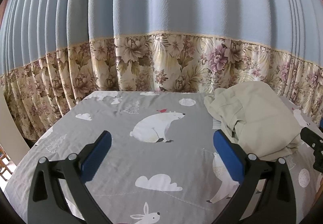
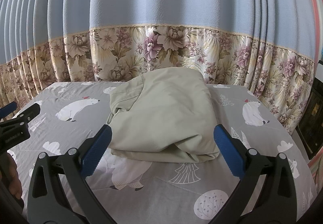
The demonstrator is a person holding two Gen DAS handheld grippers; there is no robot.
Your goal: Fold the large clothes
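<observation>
**benchwatcher:** So where's the actual laundry? All I'm seeing is bedsheet.

**roomfly:** It's the pale khaki garment [image 2: 161, 115], sitting toward the far side of the bed, bundled into a chunky folded stack. Looks like trousers or a jacket, I honestly can't tell which. The right gripper [image 2: 161, 147] hovers right in front of it, jaws spread wide with nothing between them, near edge of the stack roughly lined up in the gap. My guess is it's squared up like that for either a grab or a last tidy.

**benchwatcher:** And the other one?

**roomfly:** The left gripper [image 1: 162, 148] is off to the side over bare sheet, jaws spread too, empty. The bundle sits to its right, so I'd say it's just out of the way.

**benchwatcher:** Surface?

**roomfly:** Grey bedsheet [image 1: 113, 165] with polar bears, clouds, rabbits, a bit wrinkled and soft, so things would sink slightly. Behind it hangs a pleated blue curtain [image 2: 161, 2] with a floral band at the bottom.
</observation>
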